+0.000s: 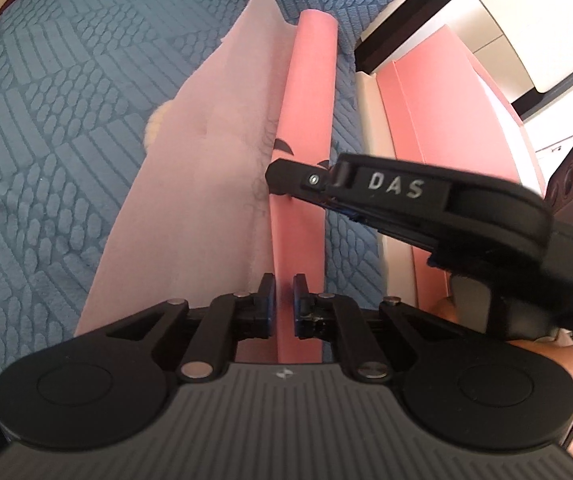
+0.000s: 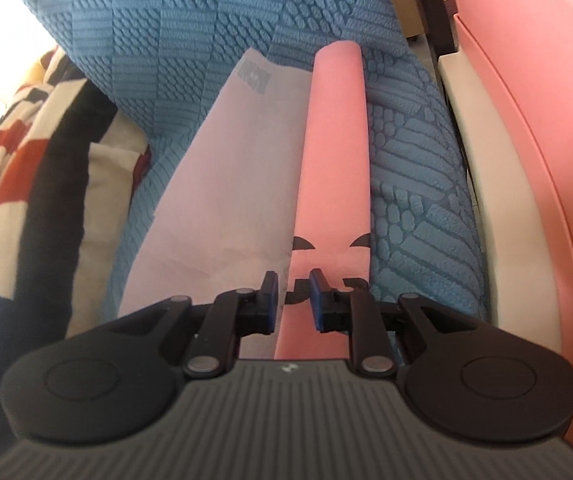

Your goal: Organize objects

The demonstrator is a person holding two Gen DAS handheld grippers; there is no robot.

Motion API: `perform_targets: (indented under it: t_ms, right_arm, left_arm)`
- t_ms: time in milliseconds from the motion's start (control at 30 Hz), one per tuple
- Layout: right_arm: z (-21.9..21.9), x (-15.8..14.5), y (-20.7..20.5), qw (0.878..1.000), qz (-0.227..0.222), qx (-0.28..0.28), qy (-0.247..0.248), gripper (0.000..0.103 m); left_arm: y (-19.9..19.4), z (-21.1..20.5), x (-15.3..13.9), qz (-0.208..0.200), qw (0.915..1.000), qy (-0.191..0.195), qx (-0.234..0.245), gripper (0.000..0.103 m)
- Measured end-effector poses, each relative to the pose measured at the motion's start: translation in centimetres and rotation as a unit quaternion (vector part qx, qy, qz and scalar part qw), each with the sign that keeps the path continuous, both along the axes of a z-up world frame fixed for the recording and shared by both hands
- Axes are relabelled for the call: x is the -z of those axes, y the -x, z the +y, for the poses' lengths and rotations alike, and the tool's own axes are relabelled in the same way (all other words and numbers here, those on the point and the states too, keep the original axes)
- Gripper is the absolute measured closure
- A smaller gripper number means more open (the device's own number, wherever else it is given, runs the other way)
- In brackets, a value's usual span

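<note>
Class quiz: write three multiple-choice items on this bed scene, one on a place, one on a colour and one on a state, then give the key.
1. The pink cloth lies on: A a blue blanket; B a wooden floor; C a glass table.
2. The right claw has pads coloured: A red; B blue; C white.
3. The pink cloth is: A spread fully flat; B rolled along one edge; C bunched into a ball.
Key: 1 A, the textured blanket shows all round the cloth; 2 B, both pad faces are blue; 3 B, a long roll runs beside the flat part.
</note>
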State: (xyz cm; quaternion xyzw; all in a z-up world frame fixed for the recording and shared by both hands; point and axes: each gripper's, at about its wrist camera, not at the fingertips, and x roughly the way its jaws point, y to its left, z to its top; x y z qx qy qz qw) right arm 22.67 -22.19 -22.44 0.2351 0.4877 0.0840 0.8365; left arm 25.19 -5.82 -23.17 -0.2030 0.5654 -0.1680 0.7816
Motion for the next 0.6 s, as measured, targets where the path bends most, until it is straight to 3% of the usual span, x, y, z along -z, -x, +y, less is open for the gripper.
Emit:
perform_targets:
  t_ms: [333, 600]
  right_arm:
    - [0.1, 0.2, 0.1, 1.0, -0.002, -0.003, -0.002, 0.086]
    - [-0.1, 0.5, 0.2, 1.0, 0.002, 0.01, -0.023, 0.086]
  left_arm:
    - [0.5, 1.7, -2.3, -0.035, 0.9993, -0.008, -0.004, 0.091]
    - [0.2, 0.2, -1.7, -0.037, 0.9988, -0.024, 0.02, 0.091]
